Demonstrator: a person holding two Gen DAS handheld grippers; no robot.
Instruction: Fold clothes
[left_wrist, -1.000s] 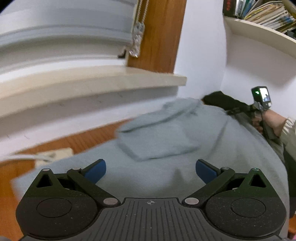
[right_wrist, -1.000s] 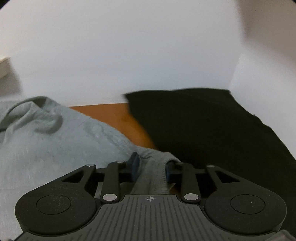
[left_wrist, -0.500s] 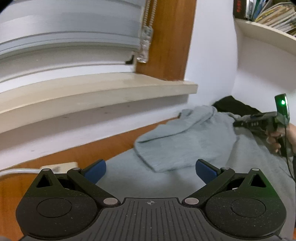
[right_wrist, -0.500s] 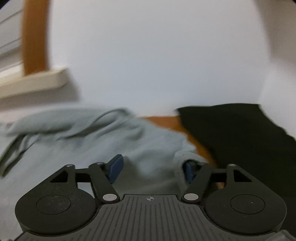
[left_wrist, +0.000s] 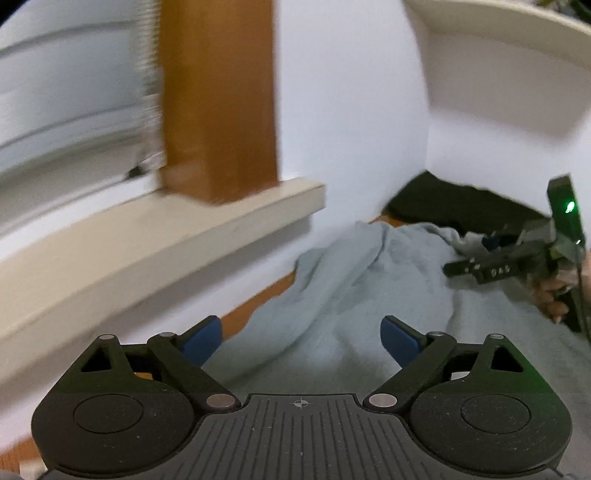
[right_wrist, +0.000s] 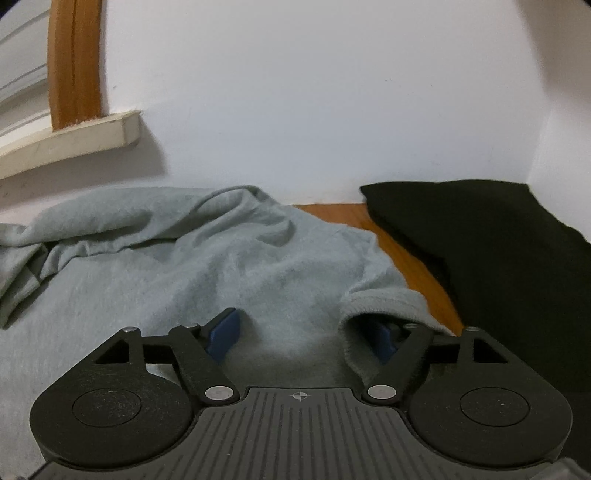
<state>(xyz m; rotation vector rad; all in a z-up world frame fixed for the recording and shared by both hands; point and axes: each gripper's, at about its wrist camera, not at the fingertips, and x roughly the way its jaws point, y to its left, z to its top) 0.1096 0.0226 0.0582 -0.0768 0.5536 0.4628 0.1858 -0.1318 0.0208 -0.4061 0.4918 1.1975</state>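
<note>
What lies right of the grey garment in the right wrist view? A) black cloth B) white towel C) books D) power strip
A: a black cloth lies against the wall corner, with a strip of wooden surface between it and the grey garment.

A ribbed cuff of the pale grey fleece sweatshirt (right_wrist: 384, 299) drapes over my right tongs' (right_wrist: 303, 334) blue pad. Motion blurs the brown wooden window frame (left_wrist: 218, 99). The folded black garment (right_wrist: 498, 258) runs off-frame.

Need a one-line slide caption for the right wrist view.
Open right gripper over a rumpled grey garment, its cuff draped on one finger; black garment lies beyond.
</note>
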